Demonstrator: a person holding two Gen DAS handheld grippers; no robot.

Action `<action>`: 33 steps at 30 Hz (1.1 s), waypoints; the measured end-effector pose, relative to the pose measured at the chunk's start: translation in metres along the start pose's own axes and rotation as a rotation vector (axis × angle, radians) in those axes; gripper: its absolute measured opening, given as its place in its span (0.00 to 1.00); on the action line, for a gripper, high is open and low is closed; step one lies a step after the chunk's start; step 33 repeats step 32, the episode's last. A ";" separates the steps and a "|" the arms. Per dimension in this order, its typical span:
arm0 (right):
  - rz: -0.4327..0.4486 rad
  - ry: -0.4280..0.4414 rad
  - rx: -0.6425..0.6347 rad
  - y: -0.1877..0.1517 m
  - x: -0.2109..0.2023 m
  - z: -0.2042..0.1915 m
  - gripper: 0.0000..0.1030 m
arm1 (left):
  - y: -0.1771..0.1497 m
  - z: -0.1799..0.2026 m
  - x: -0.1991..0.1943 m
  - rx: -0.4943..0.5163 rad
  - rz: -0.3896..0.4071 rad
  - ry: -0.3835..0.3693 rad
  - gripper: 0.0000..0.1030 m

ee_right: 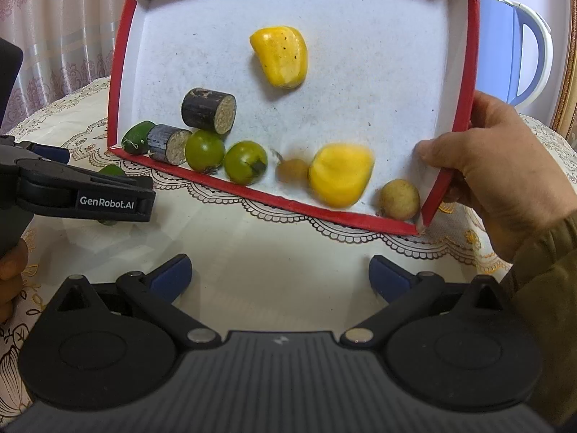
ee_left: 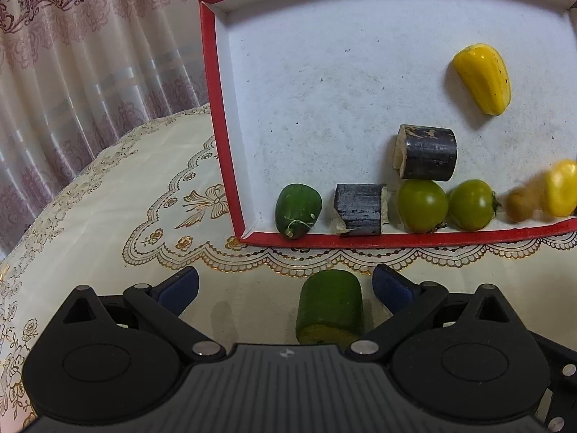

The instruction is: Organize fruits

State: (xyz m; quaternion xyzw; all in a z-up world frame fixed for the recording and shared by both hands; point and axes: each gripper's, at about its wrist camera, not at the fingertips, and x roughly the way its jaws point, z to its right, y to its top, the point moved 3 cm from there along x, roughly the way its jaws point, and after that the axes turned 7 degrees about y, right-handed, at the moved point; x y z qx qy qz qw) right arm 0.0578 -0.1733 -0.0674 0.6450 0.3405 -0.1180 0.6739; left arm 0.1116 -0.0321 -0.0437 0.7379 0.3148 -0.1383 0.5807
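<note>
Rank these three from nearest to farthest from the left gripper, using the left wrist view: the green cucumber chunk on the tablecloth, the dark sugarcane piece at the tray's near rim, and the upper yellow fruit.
1. Green cucumber chunk: on the tablecloth, between the left gripper's fingers.
2. Dark sugarcane piece: inside the red tray, against its near rim.
3. Upper yellow fruit: farther up the tray, right side.

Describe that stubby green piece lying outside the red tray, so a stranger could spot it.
Find the red-rimmed tray on the lace tablecloth. Just in front of its near edge, between the open fingers of the left tool, lies a green cylinder. Unlike the round green fruits inside, it is flat-cut, with a yellowish end.
</note>
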 end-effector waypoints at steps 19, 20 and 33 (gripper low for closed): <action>0.000 0.000 0.000 0.001 0.001 0.000 1.00 | 0.000 0.000 -0.001 -0.004 -0.003 -0.001 1.00; 0.000 0.000 0.000 0.001 0.001 0.001 1.00 | 0.000 0.000 -0.001 -0.003 -0.003 -0.001 1.00; 0.000 0.000 0.000 0.001 0.001 0.002 1.00 | 0.000 -0.007 -0.005 -0.019 0.014 0.000 1.00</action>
